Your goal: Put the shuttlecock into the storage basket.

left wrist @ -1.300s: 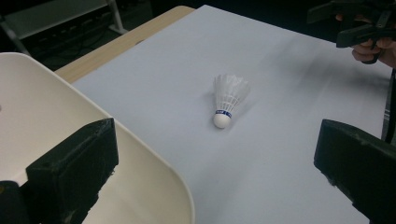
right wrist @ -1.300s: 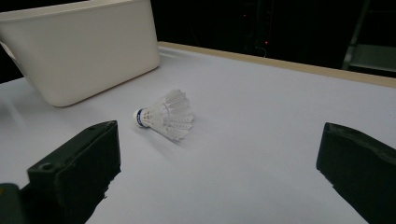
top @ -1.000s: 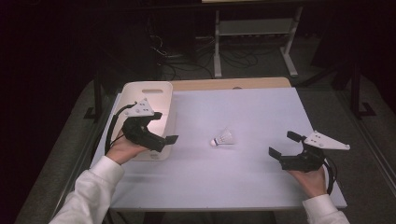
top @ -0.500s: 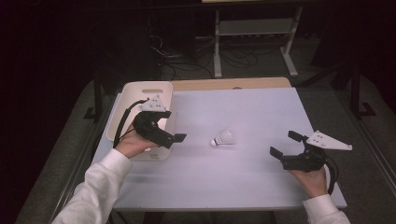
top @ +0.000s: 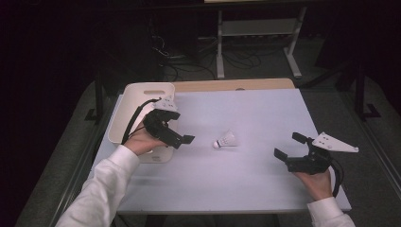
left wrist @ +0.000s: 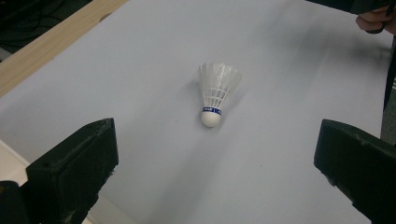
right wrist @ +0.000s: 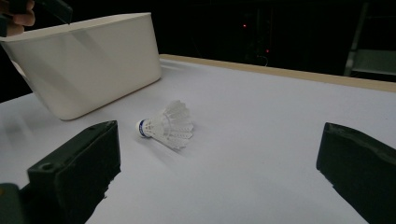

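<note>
White feathered shuttlecock (top: 226, 140) lay on its side mid-table (top: 255, 179), cork toward the left hand-held gripper (top: 182, 140), which was nearer, jaws spread, empty. Right hand-held gripper (top: 287, 152) spread too, farther off.

Pale lavender matte tabletop (top: 265, 179) evenly lit from overhead, surroundings near black. High view soft, grainy. White feathered shuttlecock (left wrist: 215, 91) sharp, casts faint soft shadow; near black jaws blurred. Cream plastic bin (right wrist: 88, 60) shows mild sheen.
</note>
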### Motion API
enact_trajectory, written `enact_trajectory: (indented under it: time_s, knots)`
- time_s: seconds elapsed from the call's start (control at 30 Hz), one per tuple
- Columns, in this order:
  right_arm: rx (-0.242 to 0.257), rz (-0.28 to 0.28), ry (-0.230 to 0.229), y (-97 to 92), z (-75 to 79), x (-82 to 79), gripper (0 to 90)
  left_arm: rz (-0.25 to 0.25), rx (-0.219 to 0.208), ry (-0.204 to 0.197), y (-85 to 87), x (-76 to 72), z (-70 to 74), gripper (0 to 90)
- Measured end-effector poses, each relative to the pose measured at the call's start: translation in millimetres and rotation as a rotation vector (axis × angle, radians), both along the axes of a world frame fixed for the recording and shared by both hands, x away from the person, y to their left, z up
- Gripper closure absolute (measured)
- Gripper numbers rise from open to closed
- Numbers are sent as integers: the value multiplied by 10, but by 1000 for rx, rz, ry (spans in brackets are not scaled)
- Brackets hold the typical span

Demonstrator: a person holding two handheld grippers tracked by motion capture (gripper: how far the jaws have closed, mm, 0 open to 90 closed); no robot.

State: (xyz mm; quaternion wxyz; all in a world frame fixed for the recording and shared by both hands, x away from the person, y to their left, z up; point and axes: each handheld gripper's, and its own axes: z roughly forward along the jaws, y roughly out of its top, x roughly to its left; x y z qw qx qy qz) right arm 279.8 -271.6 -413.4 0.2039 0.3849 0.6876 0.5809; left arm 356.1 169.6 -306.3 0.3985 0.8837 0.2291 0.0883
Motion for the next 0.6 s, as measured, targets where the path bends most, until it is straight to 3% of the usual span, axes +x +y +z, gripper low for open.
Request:
enact_trajectory:
  time_s: [0.33, 0.6]
  knots:
    - [4, 7, -2, 5, -3, 2, 0, -42, 28, 27, -185, 39, -38, 0]
    - [7, 14, -2, 13, 2, -3, 0, -45, 57, 54, -312, 81, -57, 0]
